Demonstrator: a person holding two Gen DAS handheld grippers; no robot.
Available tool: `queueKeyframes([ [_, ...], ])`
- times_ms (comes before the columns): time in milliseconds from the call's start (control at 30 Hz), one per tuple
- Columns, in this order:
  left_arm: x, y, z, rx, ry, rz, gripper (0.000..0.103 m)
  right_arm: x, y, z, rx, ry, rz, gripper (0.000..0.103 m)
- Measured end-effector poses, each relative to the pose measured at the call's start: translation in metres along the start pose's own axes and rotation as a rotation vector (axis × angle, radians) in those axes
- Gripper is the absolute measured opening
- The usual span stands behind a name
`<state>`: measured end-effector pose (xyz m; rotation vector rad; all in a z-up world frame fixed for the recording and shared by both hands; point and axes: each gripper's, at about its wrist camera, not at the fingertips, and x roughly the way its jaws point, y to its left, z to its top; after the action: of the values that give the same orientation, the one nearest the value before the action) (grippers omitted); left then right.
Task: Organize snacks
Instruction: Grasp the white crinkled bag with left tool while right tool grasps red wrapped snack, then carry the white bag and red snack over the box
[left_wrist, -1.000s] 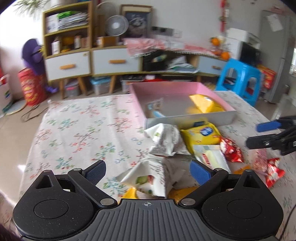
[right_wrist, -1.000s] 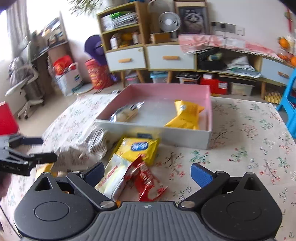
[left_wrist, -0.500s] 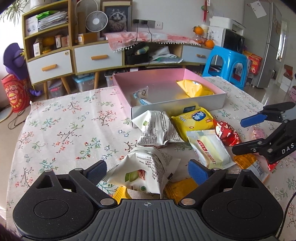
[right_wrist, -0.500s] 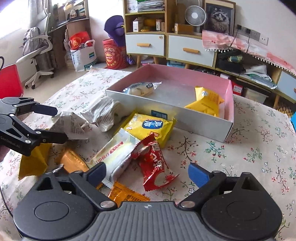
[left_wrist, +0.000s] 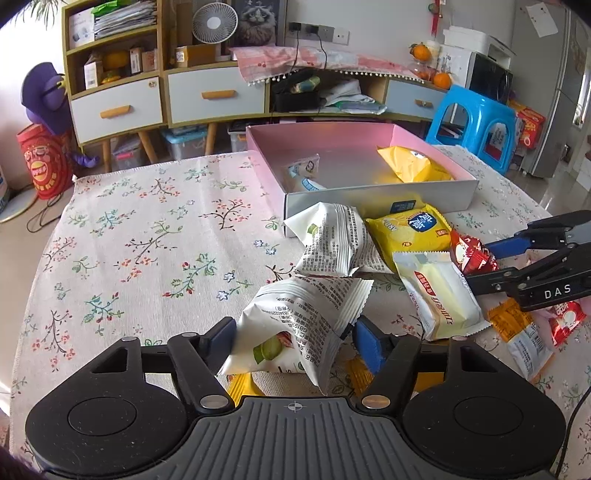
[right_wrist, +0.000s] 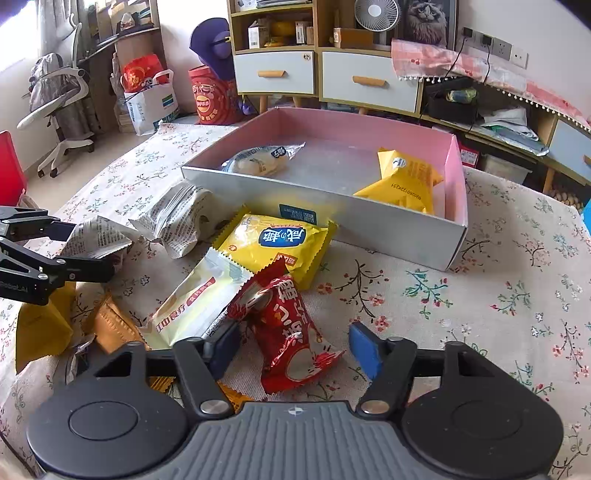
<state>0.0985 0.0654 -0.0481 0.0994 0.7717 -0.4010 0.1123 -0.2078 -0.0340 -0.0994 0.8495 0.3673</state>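
Observation:
My left gripper is open, its jaws on either side of a white snack packet that lies on the floral tablecloth; the pads look close to its edges. My right gripper is open around a red snack packet, with a gap on the right side. A pink-lined box stands behind the snack pile and holds a yellow packet and a clear-wrapped pastry. The right gripper also shows in the left wrist view, and the left gripper in the right wrist view.
Loose on the cloth: a second white packet, a yellow cracker packet, a cream bar packet, and orange packets. Drawers and shelves and a blue stool stand beyond the table.
Both grippers have come down and forward over the pile. The left jaws have narrowed around the white packet; the right jaws have narrowed around the red packet.

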Motion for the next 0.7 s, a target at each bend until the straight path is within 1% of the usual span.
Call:
queueKeyframes([
  [33, 0.0, 0.0, 0.0, -0.001, -0.001, 0.002, 0.066, 0.0, 0.001, 0.0, -0.007, -0.001, 0.001, 0.047],
  [67, 0.0, -0.001, 0.0, -0.004, -0.001, 0.004, 0.065, 0.0, 0.002, 0.001, -0.011, 0.0, 0.002, 0.043],
  [100, 0.001, -0.001, 0.0, -0.007, -0.001, 0.005, 0.064, 0.0, 0.003, 0.001, -0.016, 0.001, 0.005, 0.036],
  [167, 0.001, -0.001, 0.001, -0.015, 0.0, 0.007, 0.061, 0.0, 0.005, 0.003, -0.021, 0.001, 0.011, 0.028],
  [200, 0.001, -0.001, 0.001, -0.019, 0.0, 0.009, 0.061, 0.0, 0.005, 0.004, -0.022, 0.001, 0.01, 0.027],
  [233, 0.001, -0.001, 0.001, -0.023, 0.0, 0.01, 0.057, 0.0, 0.006, 0.005, -0.026, 0.001, 0.01, 0.027],
  [300, 0.0, 0.0, 0.002, -0.032, 0.002, 0.006, 0.056, 0.0, 0.008, 0.006, -0.035, -0.001, 0.007, 0.024],
  [433, -0.001, 0.0, 0.002, -0.035, 0.002, 0.006, 0.055, 0.0, 0.009, 0.007, -0.036, 0.001, 0.017, 0.023],
  [500, -0.001, 0.0, 0.002, -0.041, 0.001, 0.007, 0.052, -0.001, 0.009, 0.007, -0.034, 0.001, 0.018, 0.022],
  [700, -0.003, 0.001, 0.006, -0.059, 0.001, 0.011, 0.051, -0.008, 0.009, 0.013, -0.017, -0.015, 0.02, 0.022],
])
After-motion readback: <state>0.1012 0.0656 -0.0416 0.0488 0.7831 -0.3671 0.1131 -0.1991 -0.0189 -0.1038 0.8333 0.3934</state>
